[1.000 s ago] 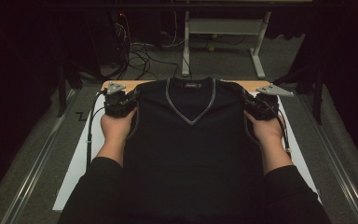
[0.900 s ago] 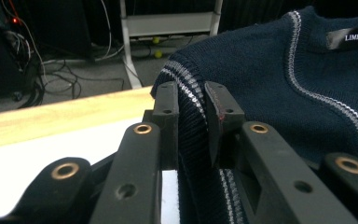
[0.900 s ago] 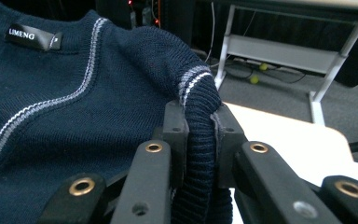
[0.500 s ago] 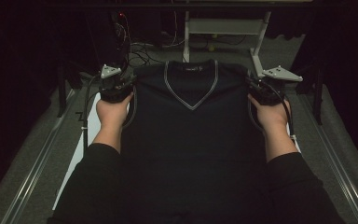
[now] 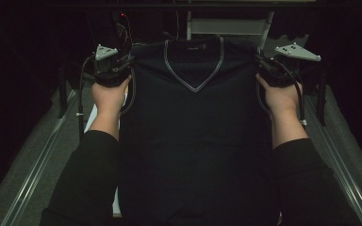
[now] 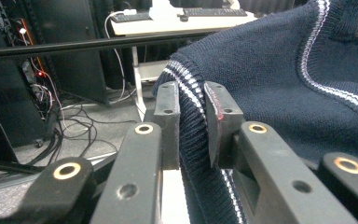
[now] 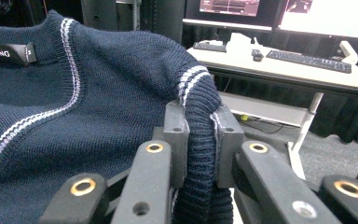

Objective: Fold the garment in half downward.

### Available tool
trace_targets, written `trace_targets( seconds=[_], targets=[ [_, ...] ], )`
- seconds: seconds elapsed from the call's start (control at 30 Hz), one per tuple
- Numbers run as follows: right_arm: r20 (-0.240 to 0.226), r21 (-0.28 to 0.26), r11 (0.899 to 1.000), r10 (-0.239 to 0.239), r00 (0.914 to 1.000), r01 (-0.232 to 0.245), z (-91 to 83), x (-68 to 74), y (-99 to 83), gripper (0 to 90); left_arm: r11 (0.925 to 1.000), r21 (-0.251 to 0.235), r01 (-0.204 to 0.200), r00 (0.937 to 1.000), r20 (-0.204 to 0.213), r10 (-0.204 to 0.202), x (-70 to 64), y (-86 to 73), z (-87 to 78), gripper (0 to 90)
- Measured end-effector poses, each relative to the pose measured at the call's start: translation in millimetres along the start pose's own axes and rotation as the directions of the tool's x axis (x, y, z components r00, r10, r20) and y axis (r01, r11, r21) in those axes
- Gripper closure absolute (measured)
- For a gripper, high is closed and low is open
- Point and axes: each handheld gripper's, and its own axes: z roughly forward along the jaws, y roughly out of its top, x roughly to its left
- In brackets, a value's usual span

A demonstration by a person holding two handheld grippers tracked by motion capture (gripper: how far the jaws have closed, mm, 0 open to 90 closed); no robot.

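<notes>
You held navy vest (image 5: 195, 141) by both shoulders, lifted, hanging over worktop's (image 5: 90, 123) near half; left gripper (image 6: 192, 122) fingers clamped ribbed armhole edge, right gripper (image 7: 204, 140) likewise. Step judged: spreading garment. Next move called for lowering evenly, keeping it taut

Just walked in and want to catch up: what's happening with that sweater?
A person holds a navy V-neck sweater vest up by its shoulders. The left tongs are shut on one striped armhole edge, the right tongs on the other. The garment hangs spread between both hands, neckline away from the person.
</notes>
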Motion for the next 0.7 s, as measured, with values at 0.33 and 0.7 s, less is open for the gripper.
trace_targets(
  seconds=[0.33, 0.7],
  targets=[
    [-0.018, 0.075, 0.997, -0.009, 0.9998, 0.01, 9.8, 2.5, -33.4, 79.7, 0.9985, 0.045, 0.032, 0.9989, 0.032, -0.034, -0.3, -30.7, 3.6, 73.3],
    [-0.06, 0.07, 0.997, -0.006, 0.9982, 0.01, -24.8, 5.8, -65.4, 79.5, 0.9978, 0.062, 0.023, 0.9962, 0.082, -0.028, -17.2, -58.4, -23.1, 73.3]
  ],
)
